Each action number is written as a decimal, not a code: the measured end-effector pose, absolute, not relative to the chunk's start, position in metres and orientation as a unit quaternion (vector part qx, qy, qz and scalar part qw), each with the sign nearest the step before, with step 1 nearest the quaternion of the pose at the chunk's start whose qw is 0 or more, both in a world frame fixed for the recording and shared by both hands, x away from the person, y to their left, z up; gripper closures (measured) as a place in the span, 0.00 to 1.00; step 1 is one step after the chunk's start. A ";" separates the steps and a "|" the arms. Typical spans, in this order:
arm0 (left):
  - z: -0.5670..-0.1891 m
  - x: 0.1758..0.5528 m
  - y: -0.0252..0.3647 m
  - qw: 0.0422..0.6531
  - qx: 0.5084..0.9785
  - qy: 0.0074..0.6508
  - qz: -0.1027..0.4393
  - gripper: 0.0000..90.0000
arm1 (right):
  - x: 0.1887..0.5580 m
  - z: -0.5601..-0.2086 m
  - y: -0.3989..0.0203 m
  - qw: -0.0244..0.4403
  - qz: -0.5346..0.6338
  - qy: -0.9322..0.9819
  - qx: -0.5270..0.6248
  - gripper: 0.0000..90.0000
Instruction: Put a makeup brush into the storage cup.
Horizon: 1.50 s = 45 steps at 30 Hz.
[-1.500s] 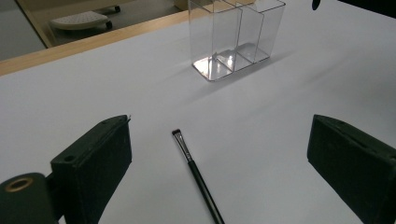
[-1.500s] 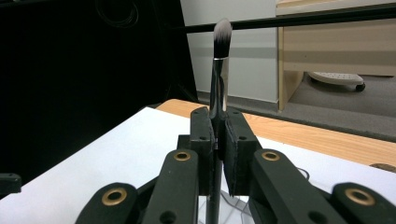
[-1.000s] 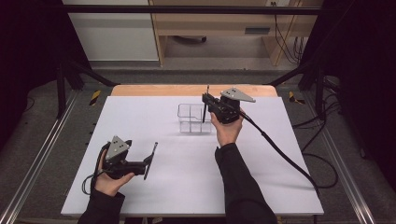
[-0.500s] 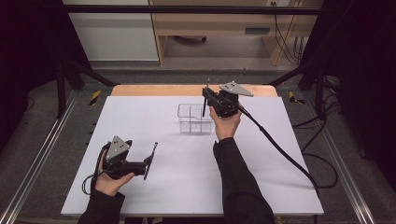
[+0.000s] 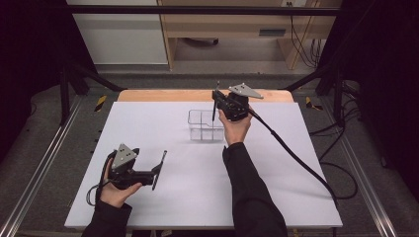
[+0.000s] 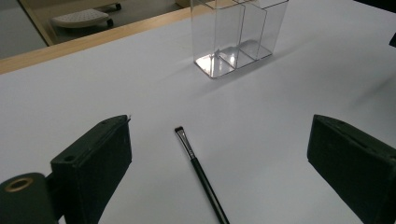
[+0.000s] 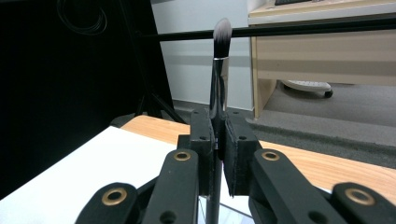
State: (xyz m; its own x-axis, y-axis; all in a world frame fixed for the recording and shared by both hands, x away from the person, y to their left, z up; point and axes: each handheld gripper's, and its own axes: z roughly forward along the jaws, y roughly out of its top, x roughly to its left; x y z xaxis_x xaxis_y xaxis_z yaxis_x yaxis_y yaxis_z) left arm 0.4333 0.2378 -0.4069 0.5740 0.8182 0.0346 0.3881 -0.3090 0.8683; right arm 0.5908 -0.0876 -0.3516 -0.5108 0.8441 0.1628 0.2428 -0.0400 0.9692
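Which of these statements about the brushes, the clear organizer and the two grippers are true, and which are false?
1. The right gripper has its jaws shut on a makeup brush with its bristles pointing up. True.
2. The left gripper is clamped on the thin brush. False: its jaws stand open, and the thin brush lies flat on the white table between them.
3. The clear organizer already holds several brushes. False: its compartments look empty.
4. The held brush is above the organizer. True, in the high view.
5. The organizer lies on its side. False: it stands upright.
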 end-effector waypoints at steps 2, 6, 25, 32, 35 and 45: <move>-0.407 0.433 0.238 0.439 0.771 0.391 0.245 0.06 | 0.592 -0.352 -0.085 0.258 0.584 0.644 0.421 0.94; -0.407 0.433 0.239 0.441 0.770 0.391 0.244 0.06 | 0.595 -0.353 -0.083 0.256 0.585 0.643 0.424 0.94; -0.404 0.433 0.241 0.444 0.767 0.391 0.248 0.06 | 0.604 -0.369 -0.069 0.244 0.572 0.657 0.426 0.94; -0.404 0.433 0.242 0.443 0.767 0.391 0.249 0.06 | 0.606 -0.378 -0.065 0.240 0.563 0.665 0.428 0.94; -0.404 0.433 0.242 0.443 0.767 0.391 0.249 0.06 | 0.606 -0.381 -0.063 0.238 0.557 0.670 0.430 0.94; -0.404 0.432 0.242 0.444 0.766 0.392 0.250 0.06 | 0.605 -0.393 -0.057 0.237 0.538 0.684 0.432 0.94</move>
